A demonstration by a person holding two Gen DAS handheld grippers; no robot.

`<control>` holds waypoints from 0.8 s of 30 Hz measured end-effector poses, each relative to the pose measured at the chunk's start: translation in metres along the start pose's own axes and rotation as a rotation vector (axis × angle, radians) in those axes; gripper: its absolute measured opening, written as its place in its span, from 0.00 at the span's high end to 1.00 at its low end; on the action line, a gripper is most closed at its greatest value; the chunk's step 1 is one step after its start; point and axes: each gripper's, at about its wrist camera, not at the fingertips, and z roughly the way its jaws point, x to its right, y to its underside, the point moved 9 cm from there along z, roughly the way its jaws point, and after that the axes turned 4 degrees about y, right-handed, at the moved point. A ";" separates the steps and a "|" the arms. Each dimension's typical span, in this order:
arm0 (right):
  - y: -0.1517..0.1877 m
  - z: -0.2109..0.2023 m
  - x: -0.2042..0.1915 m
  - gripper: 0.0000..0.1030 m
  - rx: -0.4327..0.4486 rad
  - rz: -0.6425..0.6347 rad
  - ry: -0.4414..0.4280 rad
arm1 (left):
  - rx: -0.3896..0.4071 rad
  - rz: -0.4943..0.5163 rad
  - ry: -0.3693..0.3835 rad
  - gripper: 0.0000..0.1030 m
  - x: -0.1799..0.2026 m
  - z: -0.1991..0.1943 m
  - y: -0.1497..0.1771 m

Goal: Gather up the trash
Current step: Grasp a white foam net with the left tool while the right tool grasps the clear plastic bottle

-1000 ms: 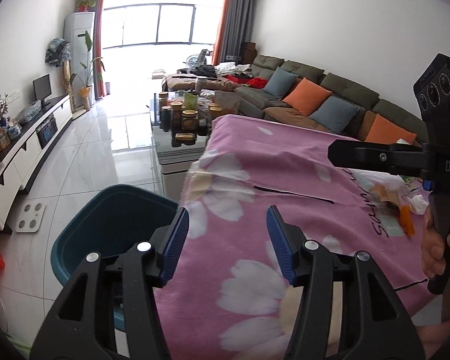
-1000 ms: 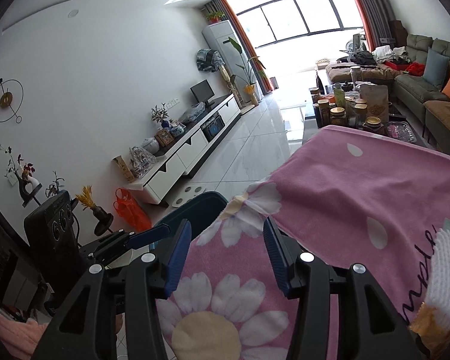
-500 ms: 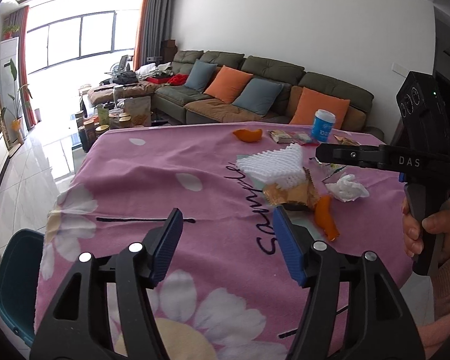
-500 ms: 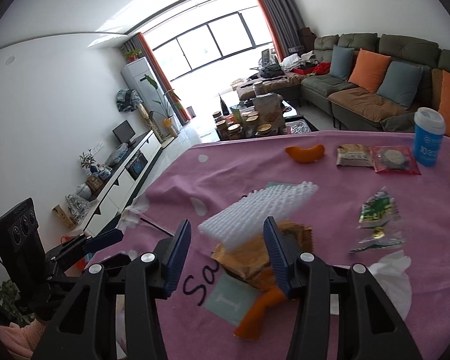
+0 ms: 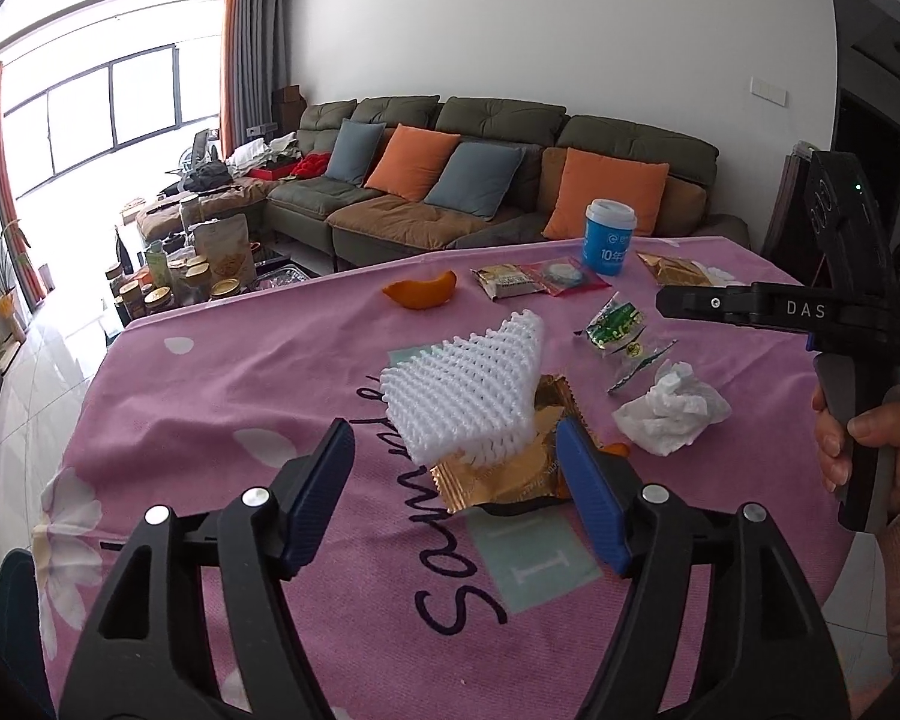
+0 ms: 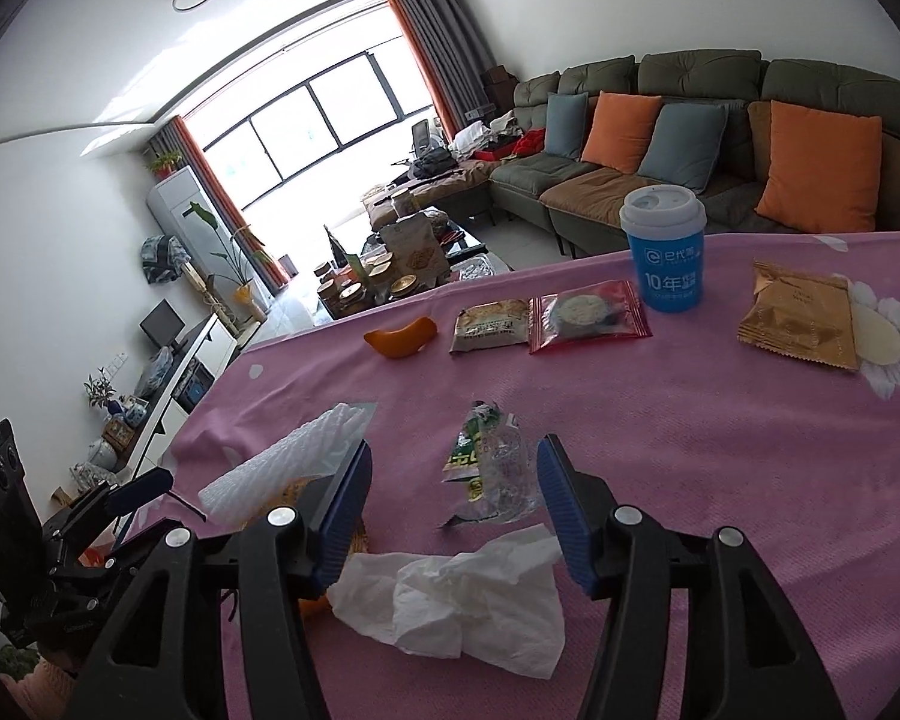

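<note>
Both tongs, left (image 5: 456,492) and right (image 6: 450,504), are opening empty over the surface (image 5: 222,372), foam net (image 5: 462,390) at twelve o'clock of the left, whose overlapping gold wrapper (image 5: 504,474) risks a muddled double grab.

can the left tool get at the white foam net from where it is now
Probably yes. The left tool is opening, nothing between its jaws, and the white foam net lies just ahead atop a gold wrapper, uncovered.
</note>
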 end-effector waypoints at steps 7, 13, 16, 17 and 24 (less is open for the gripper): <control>0.007 0.019 0.015 0.45 -0.060 0.029 -0.021 | -0.048 -0.005 0.008 0.35 0.000 0.025 0.001; 0.013 0.027 0.012 0.45 -0.094 0.031 -0.049 | -0.073 -0.022 0.029 0.52 -0.001 0.035 0.002; 0.014 0.029 0.012 0.55 -0.106 0.039 -0.062 | -0.079 -0.041 0.053 0.62 -0.002 0.038 0.002; 0.014 0.029 0.012 0.56 -0.109 0.042 -0.066 | -0.079 -0.040 0.052 0.64 -0.003 0.038 0.002; 0.014 0.027 0.009 0.82 -0.108 0.041 -0.077 | -0.059 -0.036 0.046 0.79 -0.005 0.032 0.002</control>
